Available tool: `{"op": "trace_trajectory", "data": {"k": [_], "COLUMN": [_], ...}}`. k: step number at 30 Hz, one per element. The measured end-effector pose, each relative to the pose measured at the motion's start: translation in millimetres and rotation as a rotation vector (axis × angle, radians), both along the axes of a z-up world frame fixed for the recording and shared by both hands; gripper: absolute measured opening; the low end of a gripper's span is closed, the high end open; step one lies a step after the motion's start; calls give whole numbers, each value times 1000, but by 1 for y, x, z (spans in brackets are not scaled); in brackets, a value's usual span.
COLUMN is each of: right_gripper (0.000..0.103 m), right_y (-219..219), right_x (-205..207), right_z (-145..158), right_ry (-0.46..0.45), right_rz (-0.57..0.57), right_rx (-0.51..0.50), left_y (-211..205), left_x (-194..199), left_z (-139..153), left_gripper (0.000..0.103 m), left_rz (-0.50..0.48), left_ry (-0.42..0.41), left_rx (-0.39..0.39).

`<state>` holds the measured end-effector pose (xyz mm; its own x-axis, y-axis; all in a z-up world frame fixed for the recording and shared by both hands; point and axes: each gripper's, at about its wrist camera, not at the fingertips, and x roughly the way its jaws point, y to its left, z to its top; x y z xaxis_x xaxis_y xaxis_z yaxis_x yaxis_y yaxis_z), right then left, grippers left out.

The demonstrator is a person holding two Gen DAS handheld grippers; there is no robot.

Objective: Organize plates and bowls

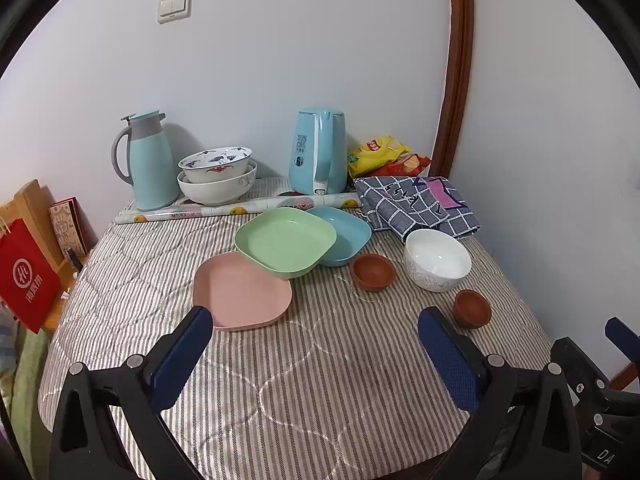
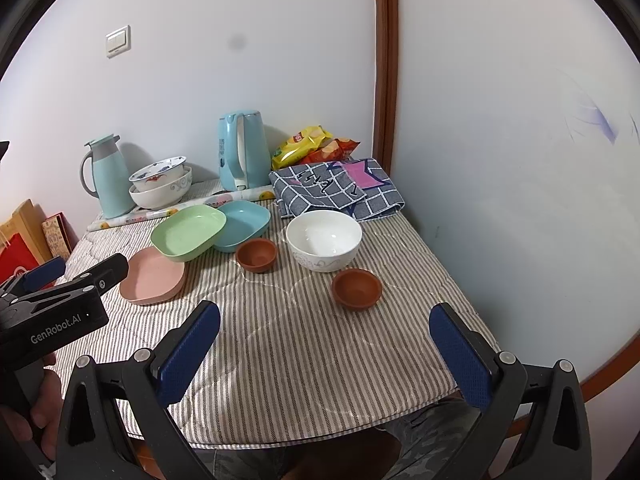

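Note:
On the striped tablecloth a green plate (image 1: 285, 241) rests on the edges of a pink plate (image 1: 242, 290) and a blue plate (image 1: 342, 234). To their right stand a brown bowl (image 1: 373, 272), a white bowl (image 1: 437, 259) and a second brown bowl (image 1: 472, 307). All show in the right wrist view too: green plate (image 2: 188, 233), pink plate (image 2: 154, 276), blue plate (image 2: 244, 220), brown bowls (image 2: 256, 255) (image 2: 356, 289), white bowl (image 2: 324, 240). My left gripper (image 1: 316, 334) is open and empty, just short of the pink plate. My right gripper (image 2: 325, 332) is open and empty, near the closer brown bowl.
At the back stand a thermos jug (image 1: 146, 160), two stacked patterned bowls (image 1: 217, 176), a blue kettle (image 1: 320, 152), snack bags (image 1: 380, 156), a rolled sheet (image 1: 240, 210) and a checked cloth (image 1: 420, 204). Walls close the back and right. Bags (image 1: 24, 276) stand left of the table.

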<state>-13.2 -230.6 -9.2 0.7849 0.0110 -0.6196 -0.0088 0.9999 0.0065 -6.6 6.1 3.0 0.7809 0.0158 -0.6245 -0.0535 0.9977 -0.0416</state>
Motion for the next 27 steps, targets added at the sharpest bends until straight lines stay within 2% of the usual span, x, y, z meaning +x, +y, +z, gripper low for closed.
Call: {"op": "trace_trajectory", "data": {"k": [27], "right_gripper": [103], "right_y": [-2], "right_x": [-2], "right_z": [-1], "right_ry": [3], "right_rz": [-5], "right_rx": [-1], "left_y": [-2], "left_x": [-2], "left_z": [-4], "left_gripper": [103], "left_rz": [-2], "left_ry": [2], "left_rx": [-7]}}
